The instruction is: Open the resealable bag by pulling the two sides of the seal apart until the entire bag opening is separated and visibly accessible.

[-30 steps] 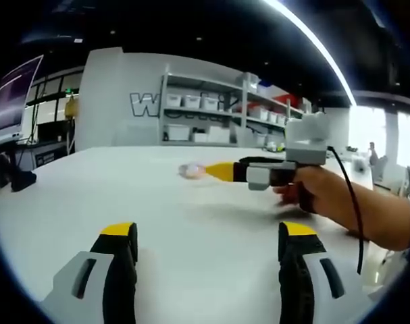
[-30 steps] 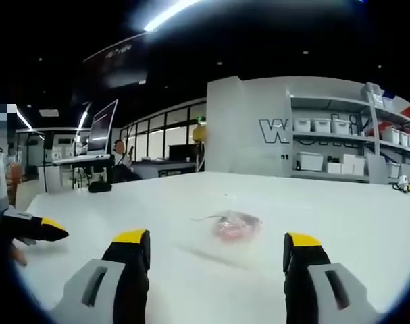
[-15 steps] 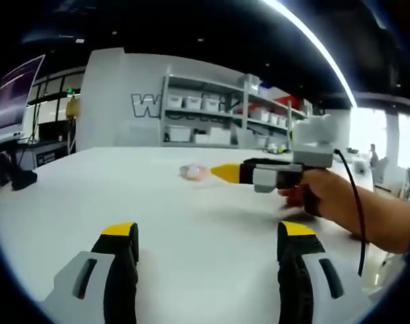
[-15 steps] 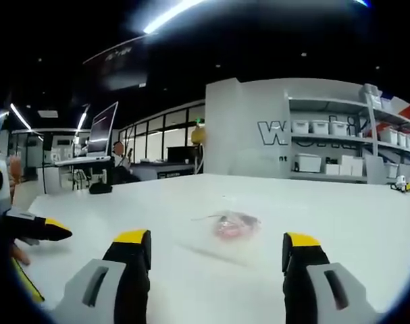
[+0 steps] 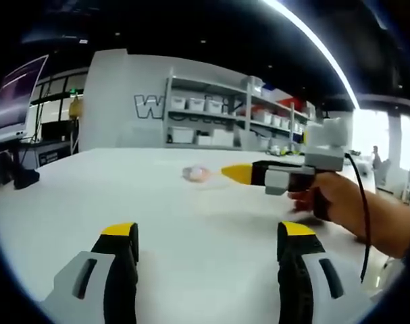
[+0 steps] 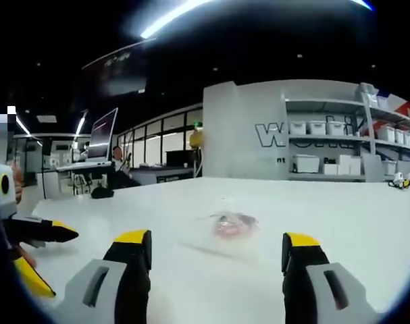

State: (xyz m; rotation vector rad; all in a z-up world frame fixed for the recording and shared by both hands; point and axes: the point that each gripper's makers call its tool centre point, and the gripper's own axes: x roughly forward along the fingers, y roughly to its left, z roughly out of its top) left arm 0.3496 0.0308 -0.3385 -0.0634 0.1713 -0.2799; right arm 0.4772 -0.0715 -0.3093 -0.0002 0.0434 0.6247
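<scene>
A small clear resealable bag (image 6: 232, 226) with something red inside lies flat on the white table (image 6: 353, 223), a little beyond my right gripper (image 6: 215, 240). That gripper is open, with nothing between its yellow-tipped jaws. In the left gripper view the bag (image 5: 196, 174) shows small and far off, mid-table. My left gripper (image 5: 208, 233) is open and empty, well short of it. The right gripper (image 5: 233, 173), held by a hand (image 5: 340, 199), points at the bag from the right. The left gripper (image 6: 56, 233) enters the right gripper view at the left edge.
A dark object (image 5: 21, 178) sits on the table's far left. Beyond the table (image 5: 123, 196) stand shelves with white bins (image 5: 205, 121), a lettered wall and a monitor (image 6: 103, 131). A cable (image 5: 363, 216) hangs from the right gripper.
In the left gripper view the right gripper has slid a little to the right. In the right gripper view more of the left gripper shows at the left edge. The bag lies unmoved.
</scene>
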